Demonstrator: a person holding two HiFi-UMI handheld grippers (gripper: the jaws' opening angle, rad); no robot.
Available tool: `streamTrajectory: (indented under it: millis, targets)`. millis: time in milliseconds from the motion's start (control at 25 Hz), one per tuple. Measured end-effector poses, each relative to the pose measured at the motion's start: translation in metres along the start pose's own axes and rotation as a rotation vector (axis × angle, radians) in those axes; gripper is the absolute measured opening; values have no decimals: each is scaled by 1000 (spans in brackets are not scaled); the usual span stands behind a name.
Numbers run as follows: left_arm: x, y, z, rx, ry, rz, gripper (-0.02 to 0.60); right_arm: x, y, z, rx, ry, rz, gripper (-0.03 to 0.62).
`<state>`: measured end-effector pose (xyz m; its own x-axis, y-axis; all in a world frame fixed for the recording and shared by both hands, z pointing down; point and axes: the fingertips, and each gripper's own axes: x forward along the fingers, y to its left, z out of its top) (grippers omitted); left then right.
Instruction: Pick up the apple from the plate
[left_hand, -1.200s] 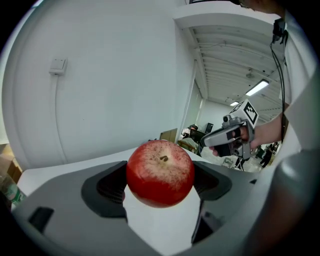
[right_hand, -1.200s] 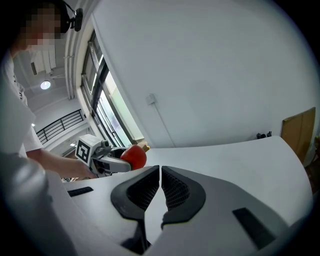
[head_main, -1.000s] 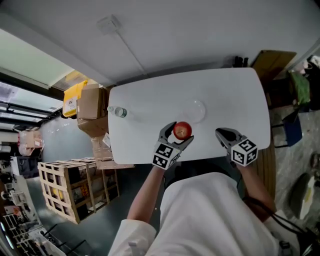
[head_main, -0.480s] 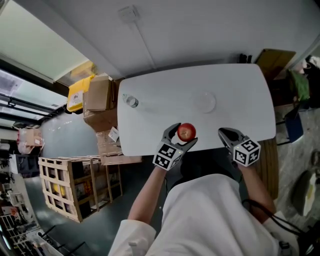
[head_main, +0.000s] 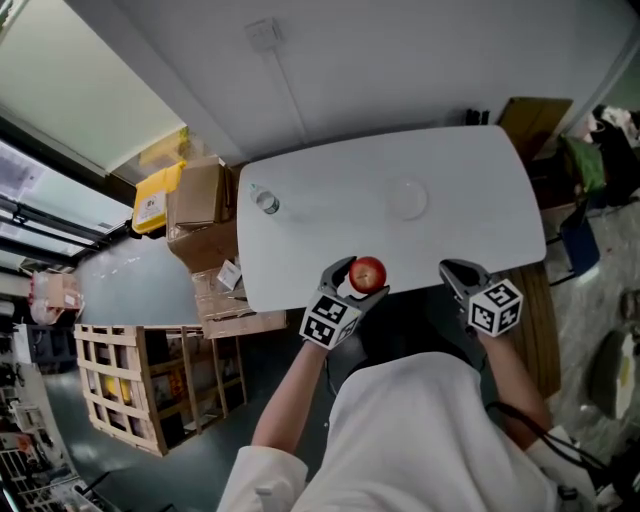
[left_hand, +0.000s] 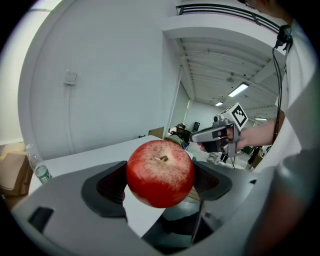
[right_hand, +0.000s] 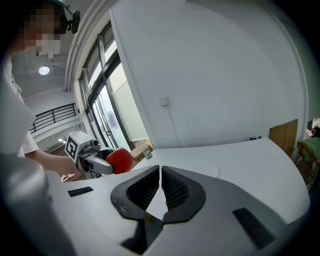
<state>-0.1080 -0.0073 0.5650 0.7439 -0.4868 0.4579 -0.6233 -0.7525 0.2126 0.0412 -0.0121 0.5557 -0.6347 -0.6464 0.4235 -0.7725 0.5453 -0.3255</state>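
Note:
A red apple (head_main: 367, 273) (left_hand: 160, 173) is held between the jaws of my left gripper (head_main: 356, 277), lifted at the near edge of the white table (head_main: 320, 240). It also shows in the right gripper view as the apple (right_hand: 119, 159) in the left gripper (right_hand: 95, 157). The clear glass plate (head_main: 406, 198) lies bare on the table, farther back; in the right gripper view the plate (right_hand: 213, 171) is faint. My right gripper (head_main: 459, 277) (right_hand: 160, 187) hangs at the near edge to the right, jaws together, holding nothing.
A plastic water bottle (head_main: 263, 201) (left_hand: 38, 167) lies at the table's left end. Cardboard boxes (head_main: 196, 200) and a wooden crate (head_main: 130, 390) stand on the floor to the left. A brown board (head_main: 530, 125) leans at the table's far right corner.
The left gripper with the apple has come slightly nearer to the person, off the table's near edge. The right gripper has stayed about where it was.

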Motion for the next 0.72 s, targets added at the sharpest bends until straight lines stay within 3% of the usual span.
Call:
streamTrajectory:
  millis: [360, 720]
  targets:
    - [-22, -17, -2, 9, 5, -35, 400, -20, 11, -6, 15, -34, -39, 38]
    - [-24, -28, 25, 8, -38, -42, 400, -26, 7, 17, -43, -71, -16, 38]
